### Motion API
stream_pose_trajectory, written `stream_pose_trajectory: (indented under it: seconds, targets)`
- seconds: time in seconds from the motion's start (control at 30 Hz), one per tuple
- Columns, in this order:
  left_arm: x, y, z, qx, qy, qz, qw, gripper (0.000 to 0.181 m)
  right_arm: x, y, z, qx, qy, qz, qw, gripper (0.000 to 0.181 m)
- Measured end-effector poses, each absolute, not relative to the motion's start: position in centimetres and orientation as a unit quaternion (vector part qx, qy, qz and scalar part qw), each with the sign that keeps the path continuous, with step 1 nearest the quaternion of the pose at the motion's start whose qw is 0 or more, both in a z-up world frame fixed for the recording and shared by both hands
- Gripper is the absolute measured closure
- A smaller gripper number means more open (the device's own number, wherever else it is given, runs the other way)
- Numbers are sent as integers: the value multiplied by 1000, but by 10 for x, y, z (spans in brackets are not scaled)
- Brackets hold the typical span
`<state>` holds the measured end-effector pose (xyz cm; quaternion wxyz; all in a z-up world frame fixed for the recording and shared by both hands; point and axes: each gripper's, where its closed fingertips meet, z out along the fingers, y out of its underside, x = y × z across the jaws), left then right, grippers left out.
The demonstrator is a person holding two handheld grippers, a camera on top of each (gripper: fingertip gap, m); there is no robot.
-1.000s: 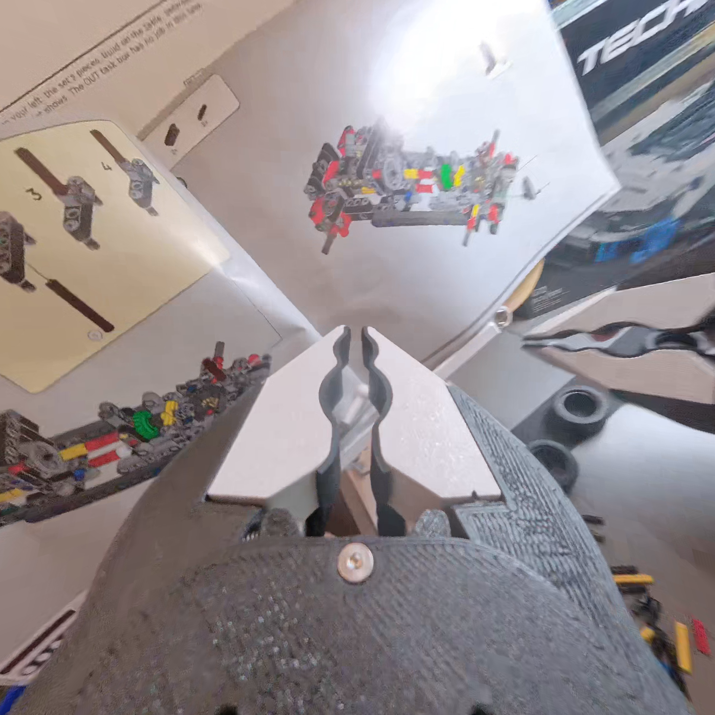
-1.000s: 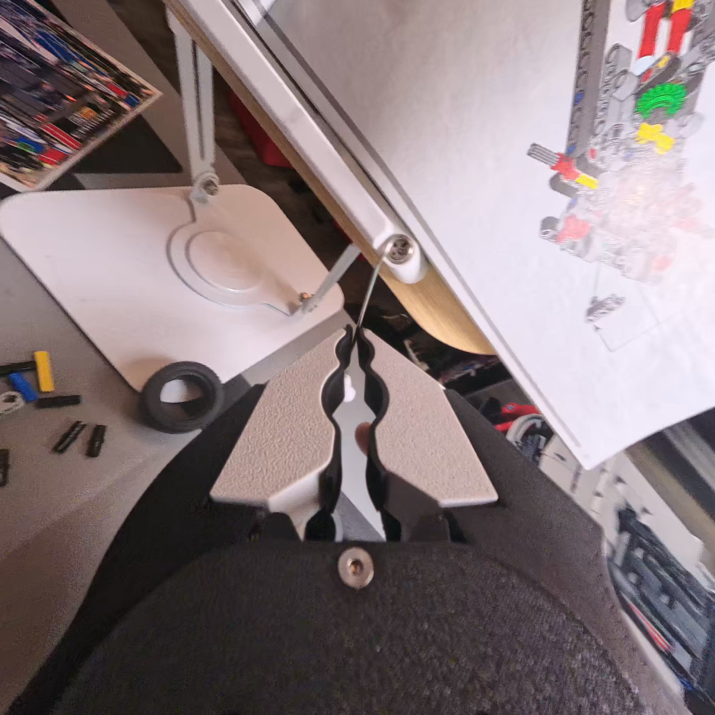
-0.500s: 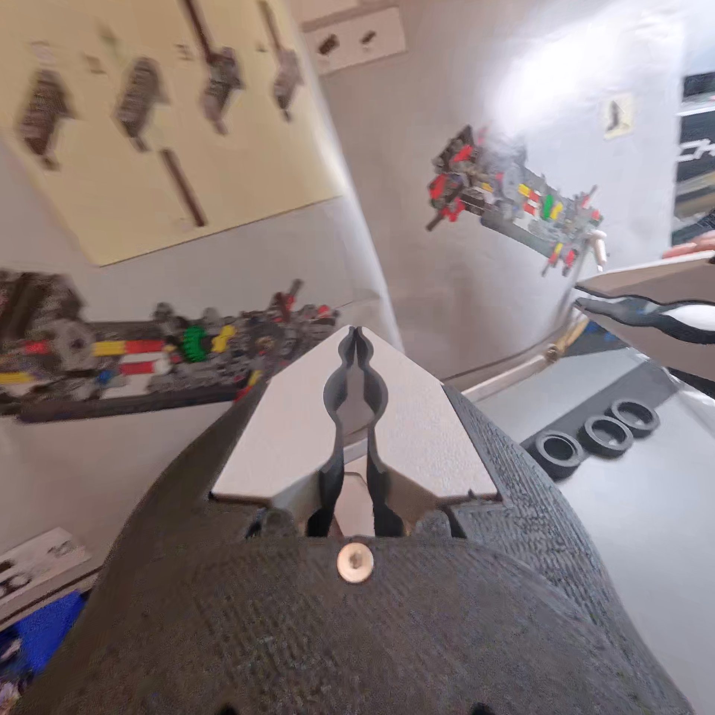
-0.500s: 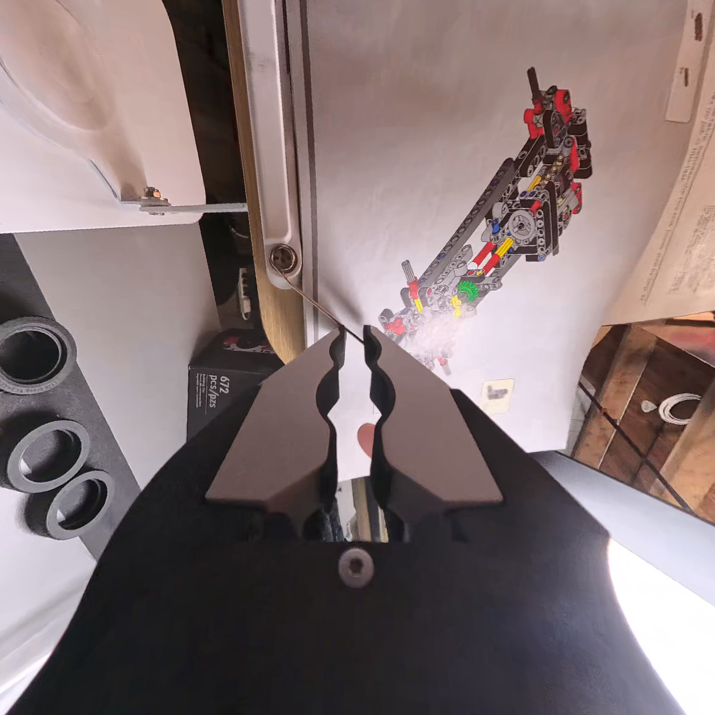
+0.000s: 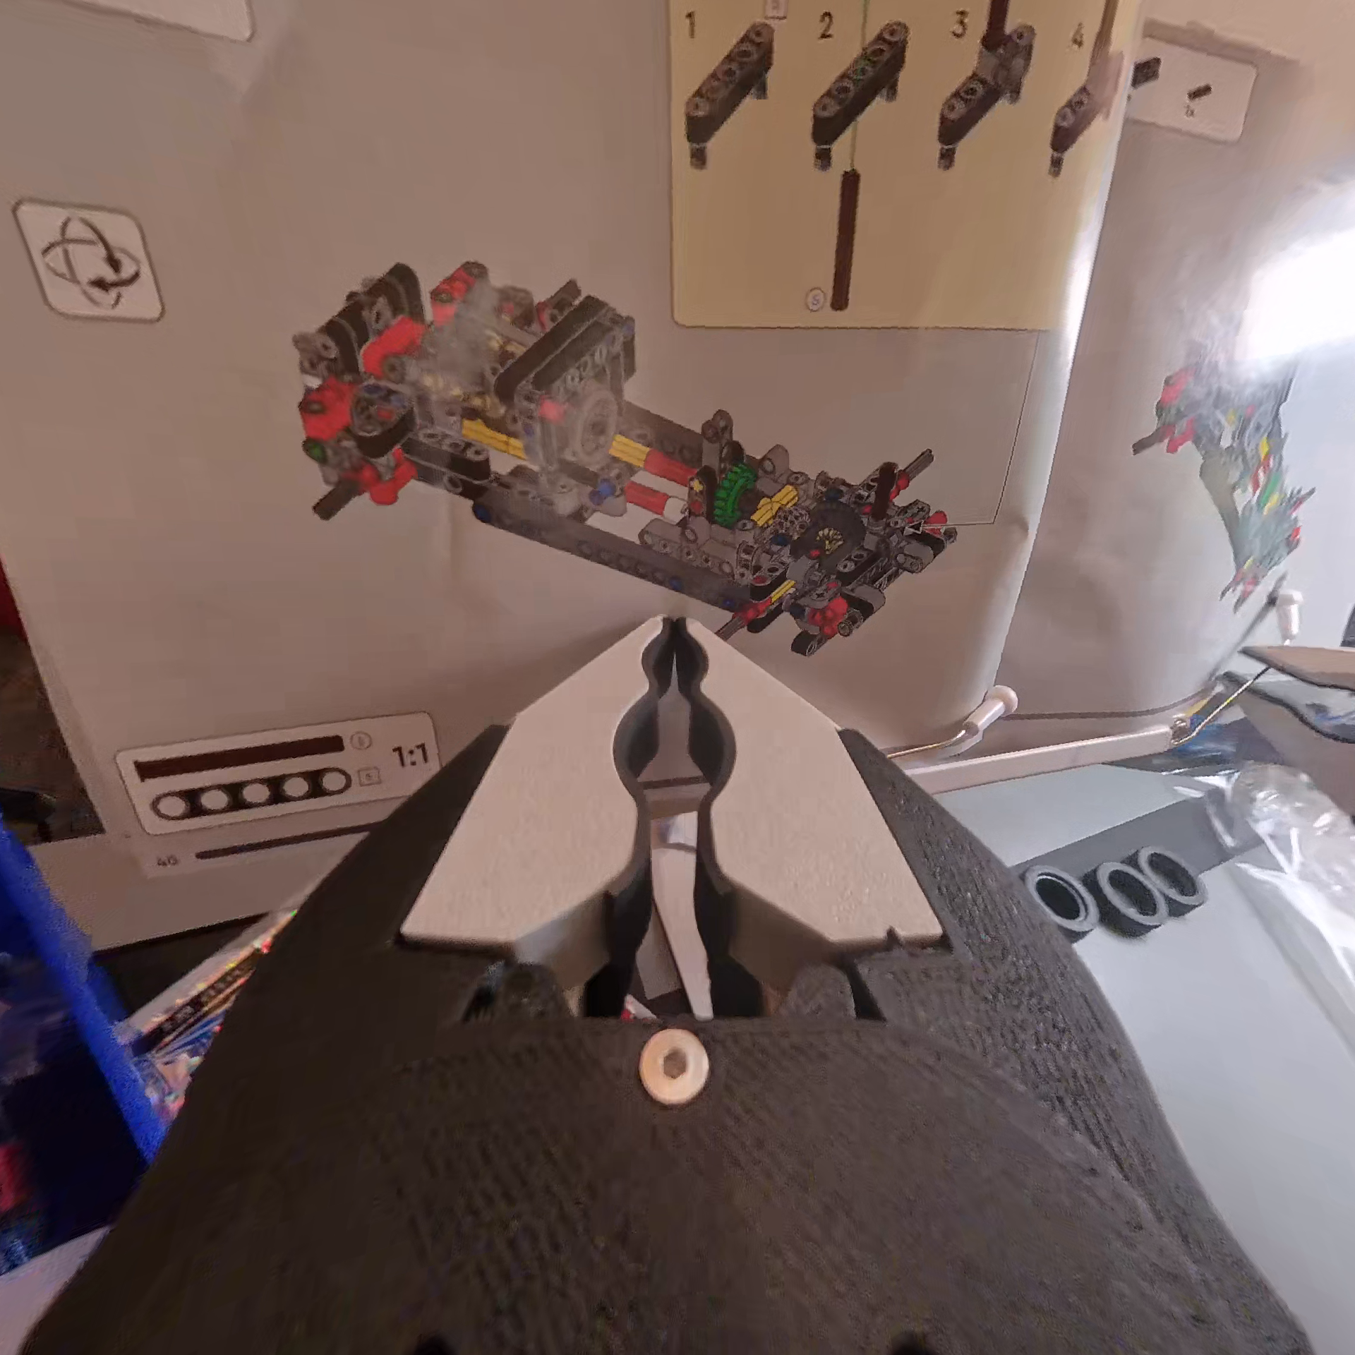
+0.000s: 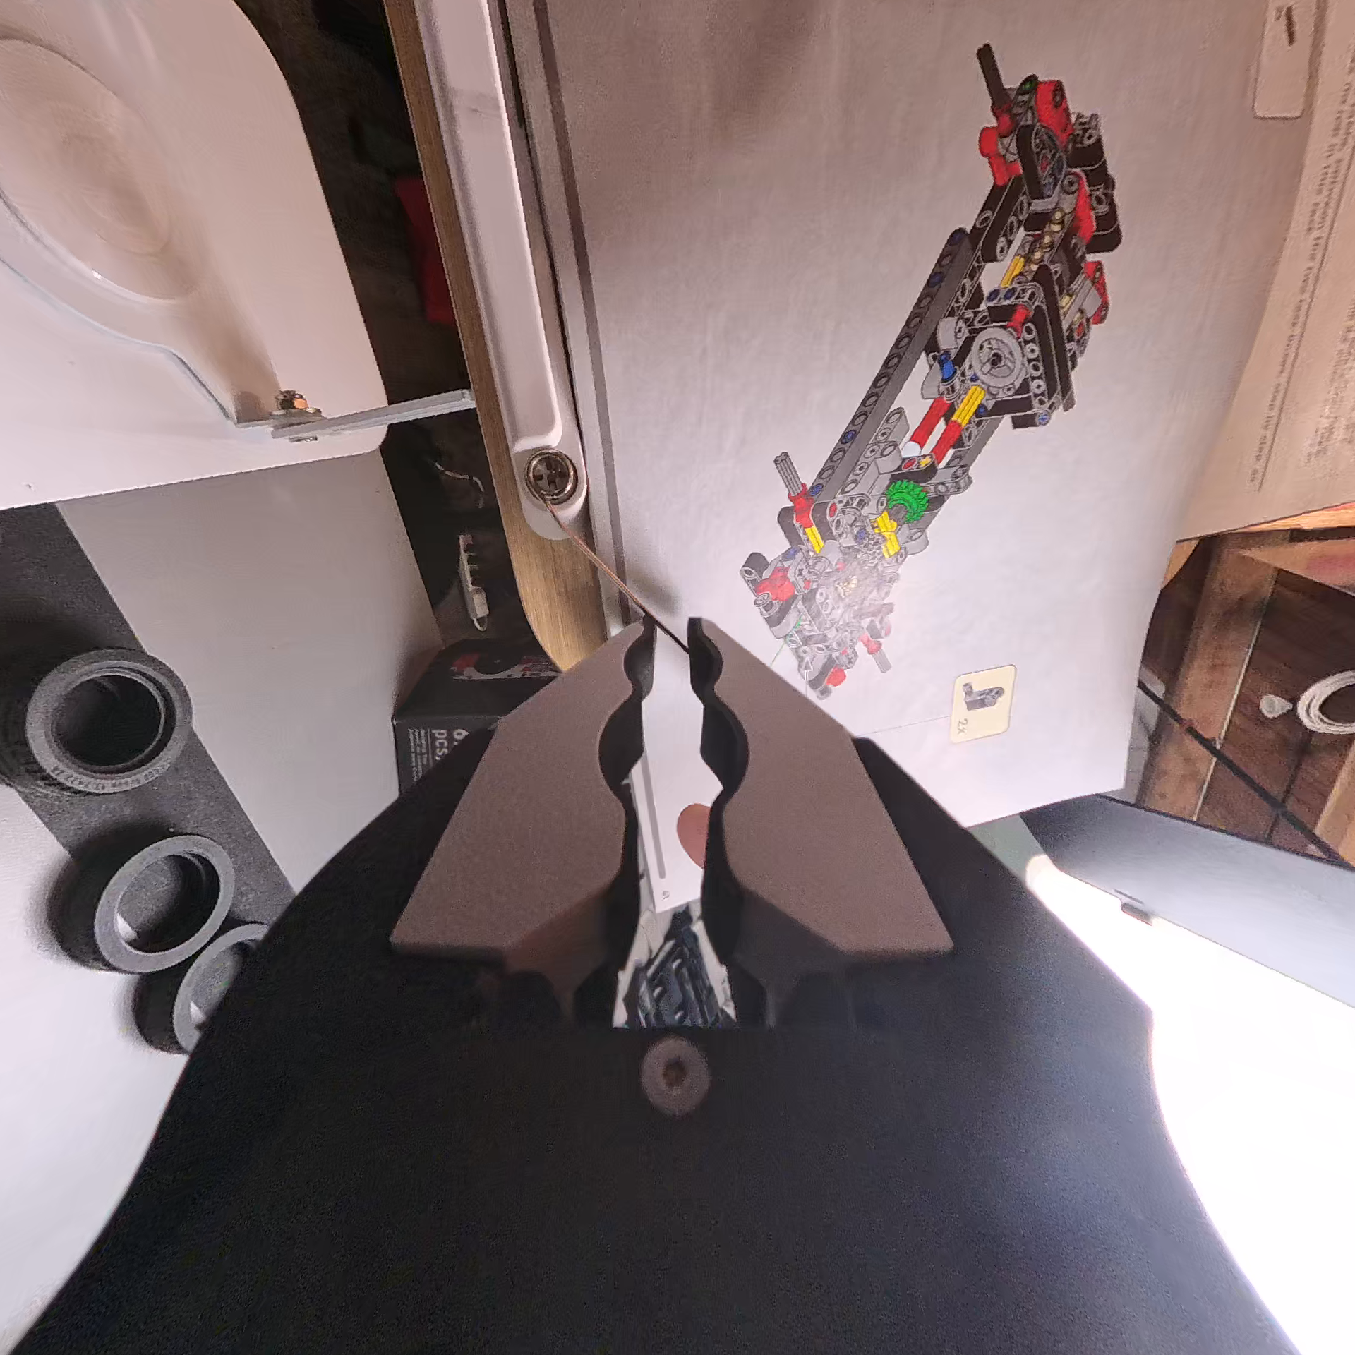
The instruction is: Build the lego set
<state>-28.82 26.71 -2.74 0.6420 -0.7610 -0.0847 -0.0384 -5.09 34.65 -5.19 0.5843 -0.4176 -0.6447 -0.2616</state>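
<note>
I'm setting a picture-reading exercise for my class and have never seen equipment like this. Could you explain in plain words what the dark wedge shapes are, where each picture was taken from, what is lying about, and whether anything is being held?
Each picture comes from a camera mounted on a hand-held two-finger gripper, looking forward along its fingers. A person holds one gripper in each hand; there is no robot arm.

In the left wrist view, the left gripper has its tips touching and nothing between them. It faces an open instruction booklet propped up on a stand, showing a drawn model.

In the right wrist view, the right gripper is a little open and empty. It faces the booklet's other page, near the stand's thin wire page holder.

Black rubber tyres lie on the table, and a dark box sits behind.
</note>
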Motion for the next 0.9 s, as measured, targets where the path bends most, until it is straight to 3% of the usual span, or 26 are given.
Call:
stream_pose_trajectory:
  seconds: [0.53, 0.7, 0.9]
  targets:
    - [-312, 230, -42, -786, -90, -13, 612, 181, -51, 369, -52, -433, -631, -249, 594, 174]
    - [-312, 213, -31, -769, -76, -6, 634, 167, -42, 353, -49, -462, -616, -204, 605, 163]
    - [-299, 177, -6, -724, -32, 21, 688, 140, -21, 286, -35, -559, -537, 36, 630, 147]
